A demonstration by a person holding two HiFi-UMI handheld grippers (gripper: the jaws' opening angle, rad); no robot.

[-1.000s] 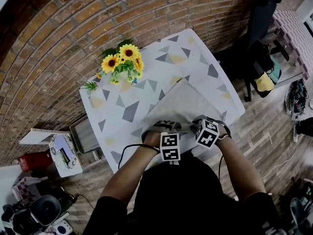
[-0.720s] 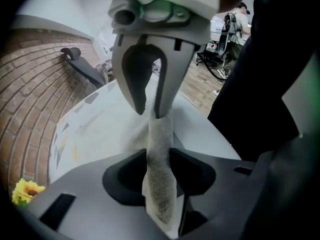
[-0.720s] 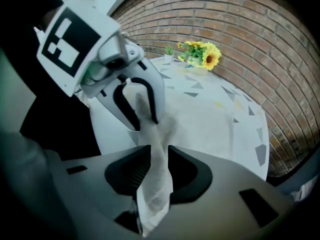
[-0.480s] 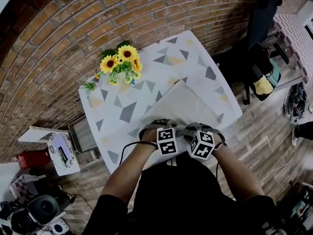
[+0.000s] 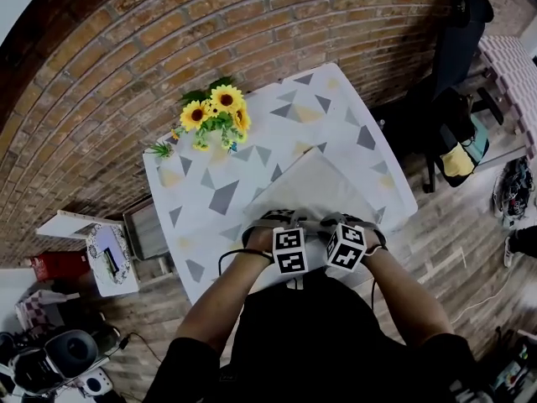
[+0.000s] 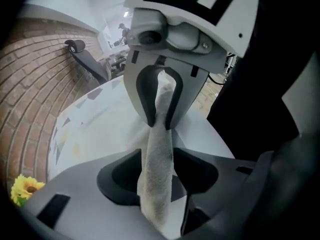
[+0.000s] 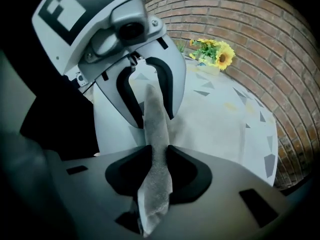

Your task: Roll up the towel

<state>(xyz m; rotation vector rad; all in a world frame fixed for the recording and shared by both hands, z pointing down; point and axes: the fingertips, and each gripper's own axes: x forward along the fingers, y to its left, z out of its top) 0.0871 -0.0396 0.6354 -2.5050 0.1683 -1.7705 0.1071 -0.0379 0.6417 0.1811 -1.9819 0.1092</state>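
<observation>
The left tool (image 6: 158,160), its jaws just widened, and the right tool (image 7: 156,168), its jaws just narrowed, each pinch the near edge of the towel (image 5: 315,183) side by side, the rest spread flat on the bench (image 5: 210,201) straight ahead of both.

A red-brick wall (image 5: 126,65) bounded the far side of the area. The floor (image 5: 453,225) was laid in grey-brown wood planks. A rectangular table (image 5: 210,200), covered with a white cloth printed with grey and yellow triangles, stood close to the wall. A bunch of sunflowers (image 5: 214,112) and a small green plant (image 5: 157,149) stood at its far-left corner. A dark chair (image 5: 457,32) stood to the right, with a yellow-and-teal bag (image 5: 460,154) near it. A low white stand (image 5: 109,259) and a red box (image 5: 54,267) were on the floor at the left.
</observation>
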